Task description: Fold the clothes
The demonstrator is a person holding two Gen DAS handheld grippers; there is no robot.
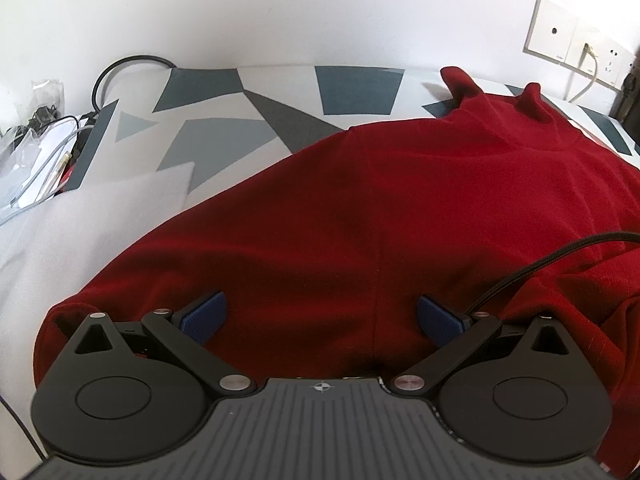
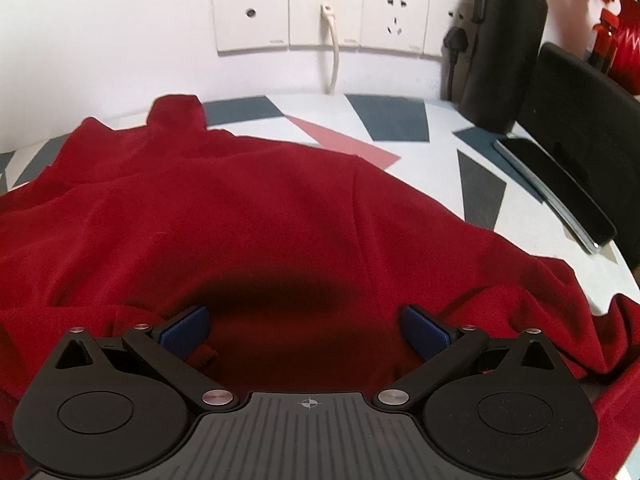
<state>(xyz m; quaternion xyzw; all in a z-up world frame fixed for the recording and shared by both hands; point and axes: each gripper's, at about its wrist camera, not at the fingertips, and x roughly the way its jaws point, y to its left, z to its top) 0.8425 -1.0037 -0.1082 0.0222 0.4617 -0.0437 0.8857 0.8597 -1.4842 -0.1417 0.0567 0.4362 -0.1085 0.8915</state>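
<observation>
A dark red garment (image 1: 360,200) lies spread over a table with a grey, blue and white geometric cloth (image 1: 224,120). Its far end rises in small peaks near the wall. My left gripper (image 1: 320,316) is open, its blue pads (image 1: 204,316) wide apart just above the near part of the red fabric. The garment also fills the right wrist view (image 2: 240,208). My right gripper (image 2: 306,330) is open too, blue pads (image 2: 186,330) apart over the near red fabric, casting a dark shadow on it. Neither gripper holds cloth.
A white foam sheet (image 1: 92,216) and tangled cables (image 1: 44,148) lie at the left. Wall sockets (image 2: 320,16) with a plugged cable are behind. A black bottle (image 2: 504,44), a black stand (image 2: 580,120) and a phone (image 2: 560,188) stand at the right. A braided cable (image 1: 540,260) crosses the garment.
</observation>
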